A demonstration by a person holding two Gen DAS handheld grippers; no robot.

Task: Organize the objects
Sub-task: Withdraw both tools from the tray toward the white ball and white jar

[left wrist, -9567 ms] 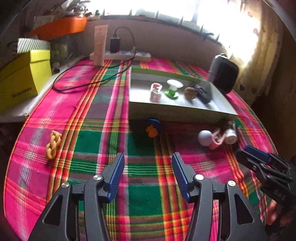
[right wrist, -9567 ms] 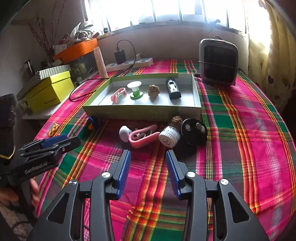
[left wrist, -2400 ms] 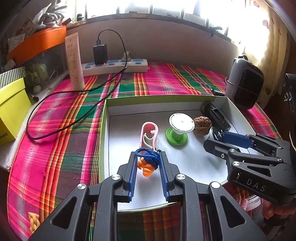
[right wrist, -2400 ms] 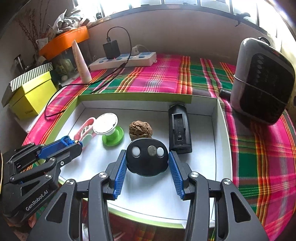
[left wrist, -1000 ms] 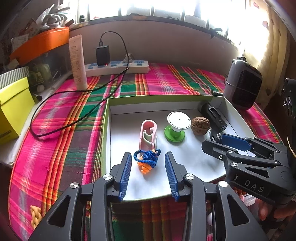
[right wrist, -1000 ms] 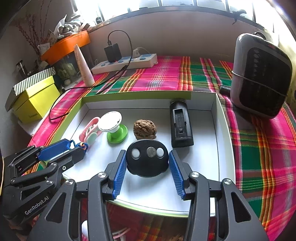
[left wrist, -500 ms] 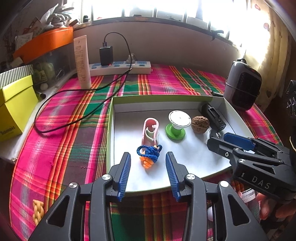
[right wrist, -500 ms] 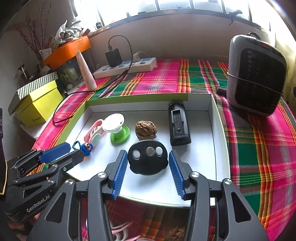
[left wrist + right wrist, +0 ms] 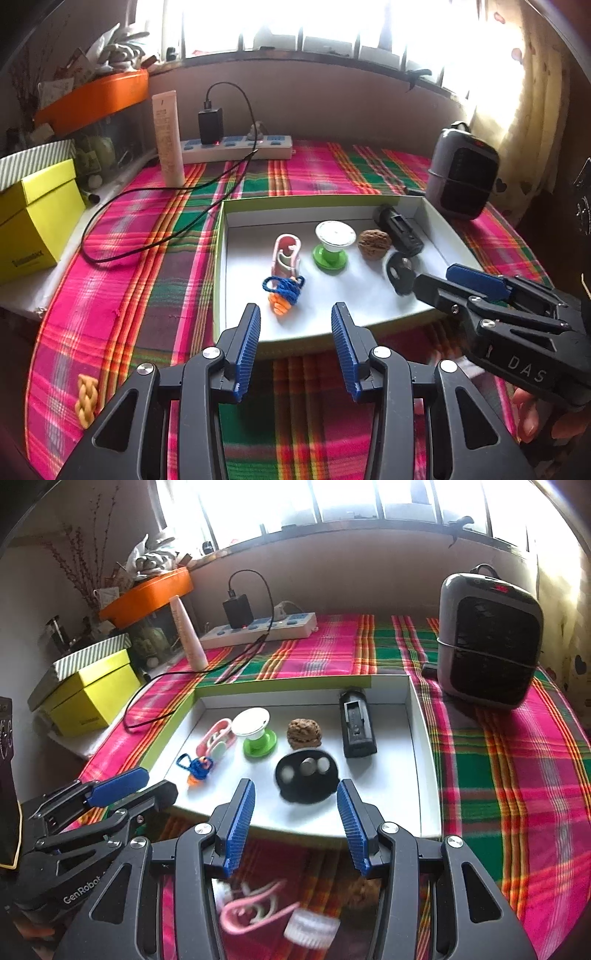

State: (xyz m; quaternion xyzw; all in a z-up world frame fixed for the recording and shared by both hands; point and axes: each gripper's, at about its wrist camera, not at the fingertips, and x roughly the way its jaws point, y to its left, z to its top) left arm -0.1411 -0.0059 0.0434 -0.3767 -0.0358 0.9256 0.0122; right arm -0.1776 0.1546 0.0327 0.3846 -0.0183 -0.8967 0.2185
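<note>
The left claw fills the lower middle of the left wrist view, angled downward, its two blue-padded fingers standing apart with nothing between them; its jaws have just been opening. The right claw sits in the lower middle of the right wrist view, also tilted downward, fingers spread and gripping nothing. At the lower right edge of the left wrist view, a person's fingers wrap the right claw's handle.

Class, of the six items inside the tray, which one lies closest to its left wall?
The blue-and-orange corded toy; the others sit further right in the tray.
</note>
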